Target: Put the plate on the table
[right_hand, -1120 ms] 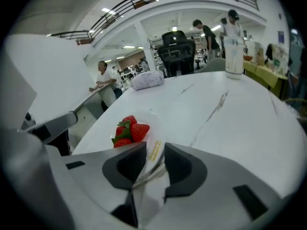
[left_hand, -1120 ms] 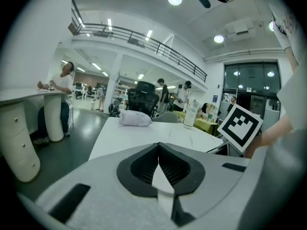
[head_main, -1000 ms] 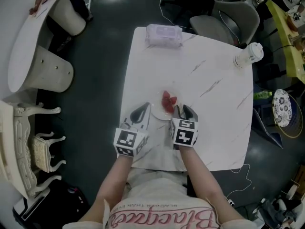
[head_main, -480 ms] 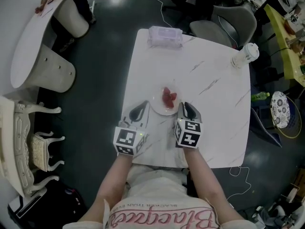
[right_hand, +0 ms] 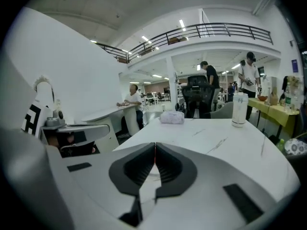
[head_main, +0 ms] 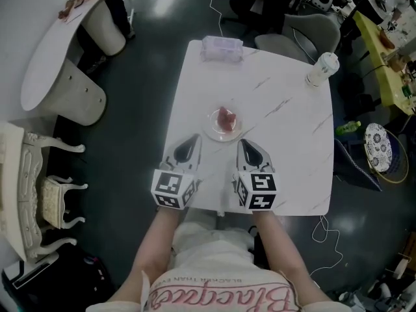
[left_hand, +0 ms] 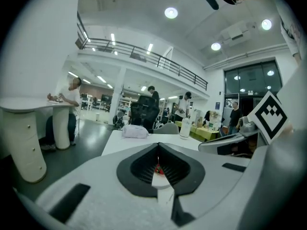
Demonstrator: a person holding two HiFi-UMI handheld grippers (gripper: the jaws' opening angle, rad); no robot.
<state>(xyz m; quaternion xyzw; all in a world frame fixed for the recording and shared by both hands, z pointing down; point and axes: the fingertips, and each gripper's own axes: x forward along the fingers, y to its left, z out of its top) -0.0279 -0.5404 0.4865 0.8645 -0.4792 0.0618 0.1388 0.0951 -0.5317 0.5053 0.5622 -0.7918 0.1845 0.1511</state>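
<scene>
Head view: the small round white plate [head_main: 218, 133], carrying red food [head_main: 225, 116], rests flat near the middle of the square white marble-patterned table [head_main: 286, 142]. The left gripper [head_main: 194, 138] and right gripper [head_main: 242, 142] sit on the person's side of the plate, clear of it. Both have jaws pressed together on nothing. The plate stands unsupported, so placement appears complete.

The plate [head_main: 223, 123] is small, round and pale. It lies flat on the white, grey-veined table [head_main: 286, 142], just above the middle of the head view, with a red lump of food [head_main: 225, 116] on it.
</scene>
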